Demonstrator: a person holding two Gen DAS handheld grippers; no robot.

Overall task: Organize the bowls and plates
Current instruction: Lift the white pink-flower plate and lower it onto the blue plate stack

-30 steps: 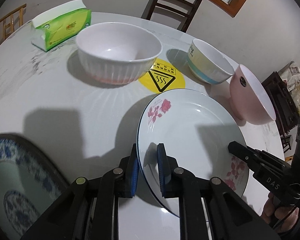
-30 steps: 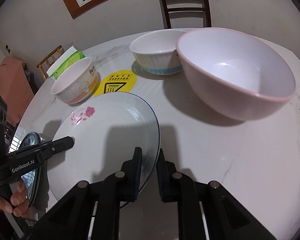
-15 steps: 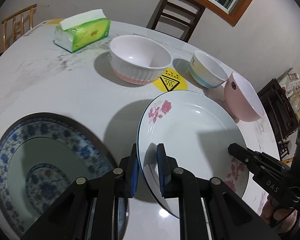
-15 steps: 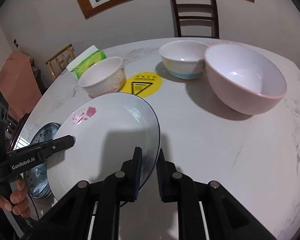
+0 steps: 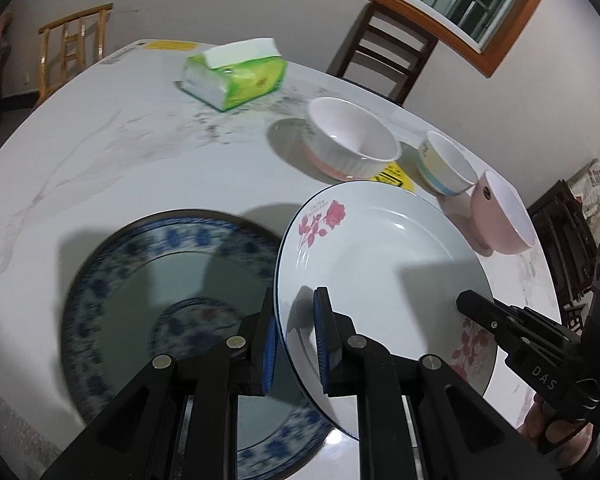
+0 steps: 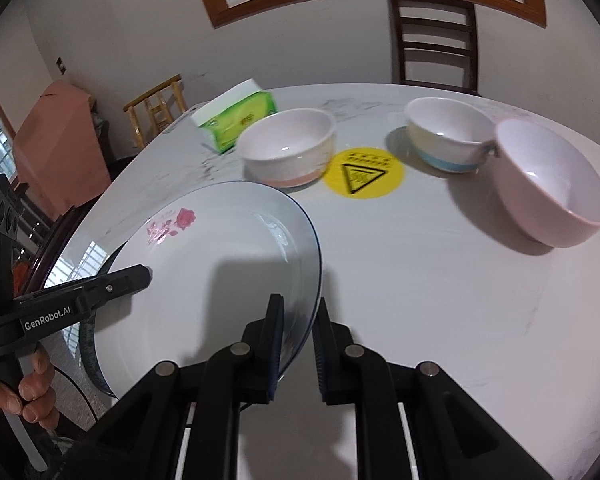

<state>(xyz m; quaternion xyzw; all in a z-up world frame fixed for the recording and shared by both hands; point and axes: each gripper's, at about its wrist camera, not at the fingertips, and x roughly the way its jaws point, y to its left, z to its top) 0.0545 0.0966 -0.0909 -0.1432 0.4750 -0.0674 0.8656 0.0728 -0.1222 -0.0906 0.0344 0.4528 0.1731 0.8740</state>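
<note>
The rose plate [image 5: 380, 280] hangs above the worktop [image 5: 140, 160], overlapping the right edge of the blue-patterned plate [image 5: 140, 280] at lower left of the left view. The left gripper [image 5: 296, 344] fingers clamp its left rim, the right gripper [image 6: 298, 344] fingers its right rim.

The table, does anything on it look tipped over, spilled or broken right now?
Nothing is spilled or broken. The one oddity: the pink bowl sits tilted, leaning toward the striped bowl. The rose plate is off the table, clamped at opposite rims by the left gripper and right gripper.
</note>
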